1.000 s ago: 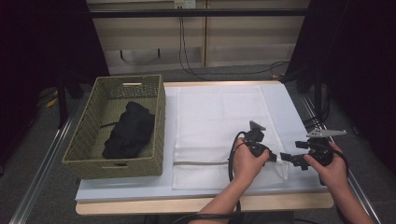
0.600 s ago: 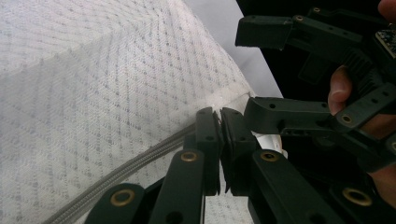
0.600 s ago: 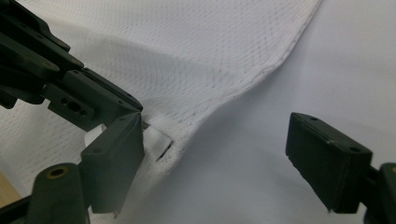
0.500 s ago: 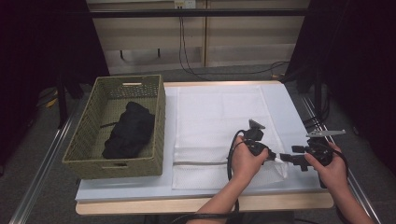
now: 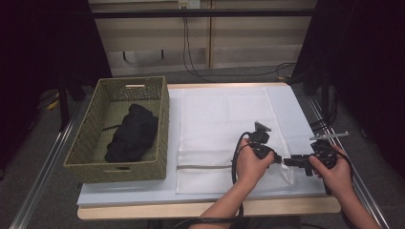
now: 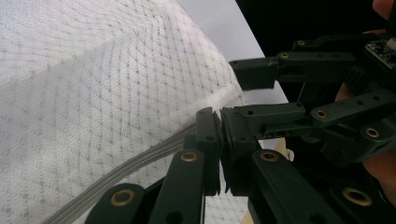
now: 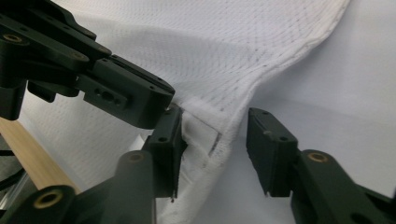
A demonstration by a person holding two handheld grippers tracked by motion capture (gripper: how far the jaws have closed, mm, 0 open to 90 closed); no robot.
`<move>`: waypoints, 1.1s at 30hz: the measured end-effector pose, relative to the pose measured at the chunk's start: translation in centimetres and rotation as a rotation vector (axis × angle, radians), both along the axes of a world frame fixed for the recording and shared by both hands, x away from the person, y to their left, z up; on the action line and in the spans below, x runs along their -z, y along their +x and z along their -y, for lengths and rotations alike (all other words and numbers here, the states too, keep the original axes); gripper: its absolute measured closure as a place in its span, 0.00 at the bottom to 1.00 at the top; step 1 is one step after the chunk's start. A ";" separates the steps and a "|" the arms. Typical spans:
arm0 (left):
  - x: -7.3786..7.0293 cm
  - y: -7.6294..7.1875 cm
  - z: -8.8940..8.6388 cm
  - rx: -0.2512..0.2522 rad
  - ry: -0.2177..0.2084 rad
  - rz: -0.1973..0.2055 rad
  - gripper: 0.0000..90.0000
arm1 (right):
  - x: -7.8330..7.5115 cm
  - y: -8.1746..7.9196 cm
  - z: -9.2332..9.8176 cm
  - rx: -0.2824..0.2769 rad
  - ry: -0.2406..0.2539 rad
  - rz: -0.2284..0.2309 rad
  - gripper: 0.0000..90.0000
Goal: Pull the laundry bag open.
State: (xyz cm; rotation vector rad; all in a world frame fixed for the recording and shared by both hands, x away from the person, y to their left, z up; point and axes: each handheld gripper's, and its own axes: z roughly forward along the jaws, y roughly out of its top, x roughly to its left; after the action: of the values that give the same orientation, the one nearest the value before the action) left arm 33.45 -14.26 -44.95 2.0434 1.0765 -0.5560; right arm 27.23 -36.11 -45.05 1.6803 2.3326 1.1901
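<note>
A white mesh bag (image 5: 224,124) lies flat on the table with its grey zipper (image 5: 205,167) near the front edge. My left gripper (image 5: 278,159) is shut on the bag's edge at the right end of the zipper (image 6: 116,168), pads pinched on the fabric (image 6: 93,93). My right gripper (image 5: 292,161) faces it from the right. Its jaws have just been closing. In the right gripper view (image 7: 215,140) the bag's hemmed corner (image 7: 205,135) lies between them. The left pad is at the fabric and the right pad stands apart from it.
A woven basket (image 5: 90,148) stands at the table's left with a black garment (image 5: 131,133) inside. The table's wooden front edge (image 5: 210,207) runs just below the hands. Metal rails flank the table, and cables hang at the back.
The right gripper's jaws have narrowed around the bag's corner. Both hands and the left gripper's grip have stayed put.
</note>
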 end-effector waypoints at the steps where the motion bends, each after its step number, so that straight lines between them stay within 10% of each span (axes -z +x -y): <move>1: 0.0 -0.1 0.1 -0.018 -0.017 -0.017 0.96 | 0.0 0.0 0.0 -0.007 0.009 -0.009 0.74; 12: 0.2 -0.1 0.0 -0.018 -0.015 -0.013 0.96 | -0.2 0.1 0.6 -0.011 0.104 -0.040 0.95; 33: -0.4 -0.4 -0.4 0.045 0.025 0.050 0.97 | -0.3 0.0 0.6 -0.014 0.127 -0.069 0.98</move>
State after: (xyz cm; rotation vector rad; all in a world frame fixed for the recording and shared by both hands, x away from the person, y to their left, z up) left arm 33.05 -13.82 -44.57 2.0967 1.0157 -0.5139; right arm 27.25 -36.75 -44.75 1.7739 2.3579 1.3305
